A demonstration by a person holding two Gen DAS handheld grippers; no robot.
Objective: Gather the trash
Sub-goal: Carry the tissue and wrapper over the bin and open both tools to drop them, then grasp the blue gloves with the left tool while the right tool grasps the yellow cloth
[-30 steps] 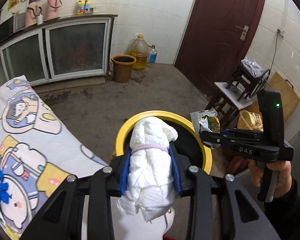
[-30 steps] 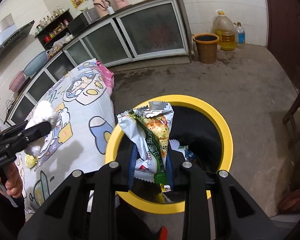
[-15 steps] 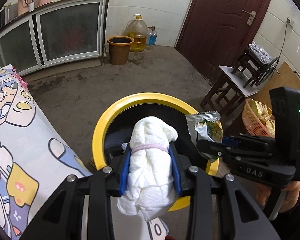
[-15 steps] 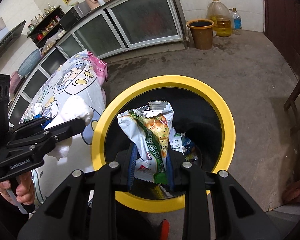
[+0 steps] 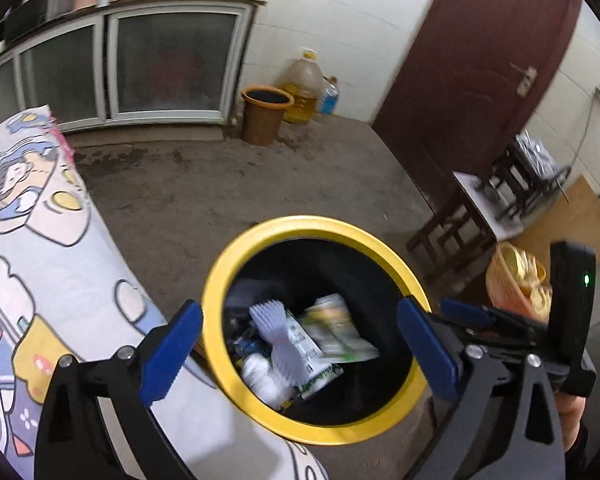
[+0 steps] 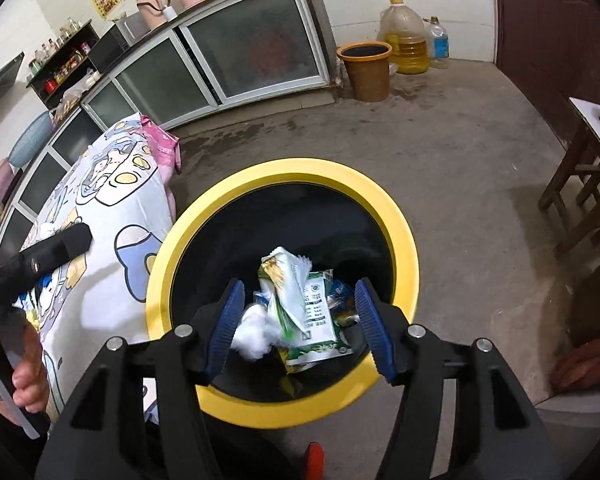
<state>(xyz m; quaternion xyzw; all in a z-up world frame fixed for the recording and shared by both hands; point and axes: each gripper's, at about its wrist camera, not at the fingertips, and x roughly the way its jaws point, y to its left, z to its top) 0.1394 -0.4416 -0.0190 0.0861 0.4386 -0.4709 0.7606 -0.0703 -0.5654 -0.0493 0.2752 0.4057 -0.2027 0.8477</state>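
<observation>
Opening over the yellow-rimmed bin (image 5: 236, 256), both the left tool (image 5: 300, 344) and right tool (image 6: 300, 320) hold nothing; the light wrapper (image 6: 300, 304) and tissue (image 6: 252, 334) risk snagging a rising pad.

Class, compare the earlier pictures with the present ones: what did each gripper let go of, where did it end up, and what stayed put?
The left gripper, jaws opening, dropped the white tissue wad into the yellow-rimmed bin. The right gripper, jaws also opening, released the snack wrapper, now inside too. Bin, cartoon tablecloth and brown bucket stayed put.

Brown bucket (image 5: 265, 114), oil jug (image 5: 303, 86), maroon door (image 5: 472, 68), cartoon-print cloth (image 5: 40, 248)
</observation>
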